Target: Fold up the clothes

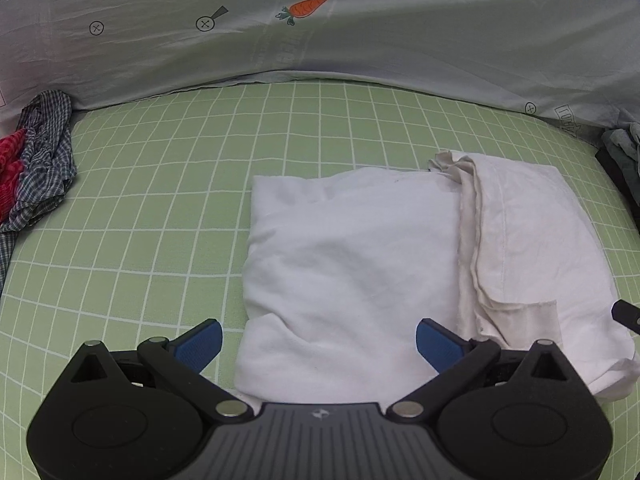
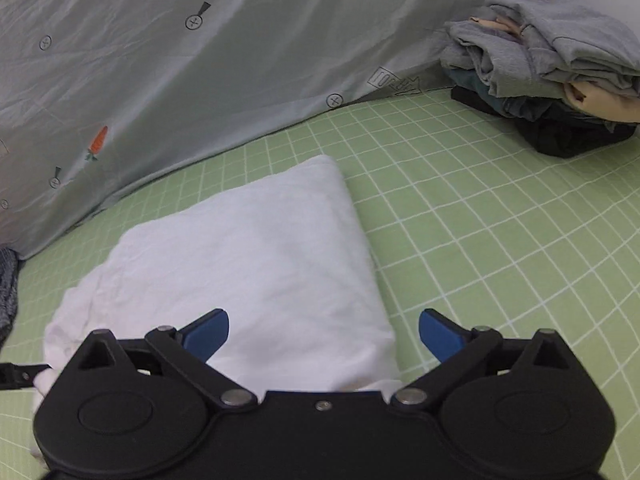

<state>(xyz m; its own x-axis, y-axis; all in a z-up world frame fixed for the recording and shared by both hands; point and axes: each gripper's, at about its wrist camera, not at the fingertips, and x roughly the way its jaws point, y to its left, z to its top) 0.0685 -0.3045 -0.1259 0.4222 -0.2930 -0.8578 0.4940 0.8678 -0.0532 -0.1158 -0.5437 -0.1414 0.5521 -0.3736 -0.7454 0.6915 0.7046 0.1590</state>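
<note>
A green checked sheet point(image 1: 160, 208) is covering the bed, and a pale quilt point(image 1: 320, 32) printed with carrots is rising behind the white garment point(image 1: 344, 264). That garment is the landmark: it is lying flat in a rough rectangle at the sheet's middle, with one side doubled over so raw edges are showing along its right. It is looking like thin, light cotton, soft and limp, likely to sag and slide apart unless taken at a corner or along a doubled edge through all layers. To its far right a stack point(image 2: 552, 72) of folded grey and dark clothes is sitting; to its left a checked and red heap point(image 1: 36, 168) is lying crumpled. The left gripper point(image 1: 319, 344) and right gripper point(image 2: 324, 334) are both hovering over its near edge, fingers spread apart, gripping nothing.
</note>
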